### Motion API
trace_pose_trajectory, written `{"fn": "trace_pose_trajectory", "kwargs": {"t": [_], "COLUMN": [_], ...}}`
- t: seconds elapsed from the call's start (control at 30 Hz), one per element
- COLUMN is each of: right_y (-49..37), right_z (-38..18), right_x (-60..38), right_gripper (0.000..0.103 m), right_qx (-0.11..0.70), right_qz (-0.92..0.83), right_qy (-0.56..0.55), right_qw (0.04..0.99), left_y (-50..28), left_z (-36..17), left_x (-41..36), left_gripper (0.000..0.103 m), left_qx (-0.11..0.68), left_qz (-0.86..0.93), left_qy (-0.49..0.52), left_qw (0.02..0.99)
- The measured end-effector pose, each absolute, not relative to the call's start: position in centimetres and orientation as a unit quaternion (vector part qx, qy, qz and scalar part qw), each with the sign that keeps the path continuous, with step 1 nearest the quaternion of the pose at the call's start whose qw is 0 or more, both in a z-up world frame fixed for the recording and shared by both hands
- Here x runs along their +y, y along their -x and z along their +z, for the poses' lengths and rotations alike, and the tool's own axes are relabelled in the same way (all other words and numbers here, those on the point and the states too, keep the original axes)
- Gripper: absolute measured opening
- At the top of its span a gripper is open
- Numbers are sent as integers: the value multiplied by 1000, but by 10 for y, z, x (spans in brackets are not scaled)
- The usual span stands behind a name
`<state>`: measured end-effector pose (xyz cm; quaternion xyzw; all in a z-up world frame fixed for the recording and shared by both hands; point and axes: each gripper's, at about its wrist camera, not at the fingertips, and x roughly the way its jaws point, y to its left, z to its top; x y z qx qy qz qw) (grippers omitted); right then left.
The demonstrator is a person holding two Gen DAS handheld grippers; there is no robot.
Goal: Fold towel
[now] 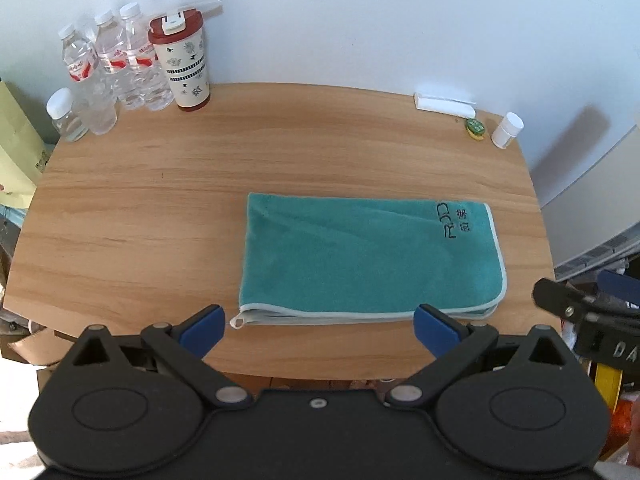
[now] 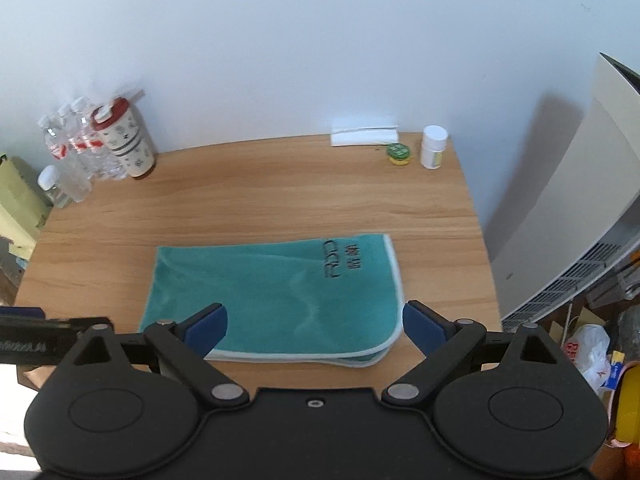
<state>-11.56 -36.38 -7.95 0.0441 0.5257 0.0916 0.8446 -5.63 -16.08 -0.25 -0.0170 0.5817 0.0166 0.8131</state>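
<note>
A teal towel (image 1: pixel 360 256) with a pale hem lies folded in layers on the wooden table (image 1: pixel 140 200), dark lettering near its right end. It also shows in the right wrist view (image 2: pixel 272 296). My left gripper (image 1: pixel 320 330) is open and empty, held above the table's near edge just in front of the towel's hem. My right gripper (image 2: pixel 314 330) is open and empty, above the towel's near right part. The right gripper also shows at the right edge of the left wrist view (image 1: pixel 580 312).
Several water bottles (image 1: pixel 108 64) and a red-lidded patterned tumbler (image 1: pixel 182 64) stand at the back left. A white box (image 1: pixel 444 106), a small green tin (image 1: pixel 475 128) and a white pill bottle (image 1: pixel 507 130) sit at the back right. A white appliance (image 2: pixel 580 220) stands right of the table.
</note>
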Motion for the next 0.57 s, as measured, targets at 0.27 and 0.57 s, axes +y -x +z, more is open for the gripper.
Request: {"fn": "trace_pose_trajectory", "kwargs": {"t": [0.27,0.57], "right_y": [119,113], "right_z": [-75,-77], "right_x": [-348,-347], "right_gripper": [97,97], "right_qx": [522,530], "right_qz": [80,82], "right_qy": [-39,-39], "right_qw": [848,843], "left_y": [55,49], "left_z": [-1,5], "left_x": [-156,-152], "left_gripper": [103,103], "left_qx": [582,572], "left_qz": [13,22], "left_qy": [3,12], "left_qw": [813,820]}}
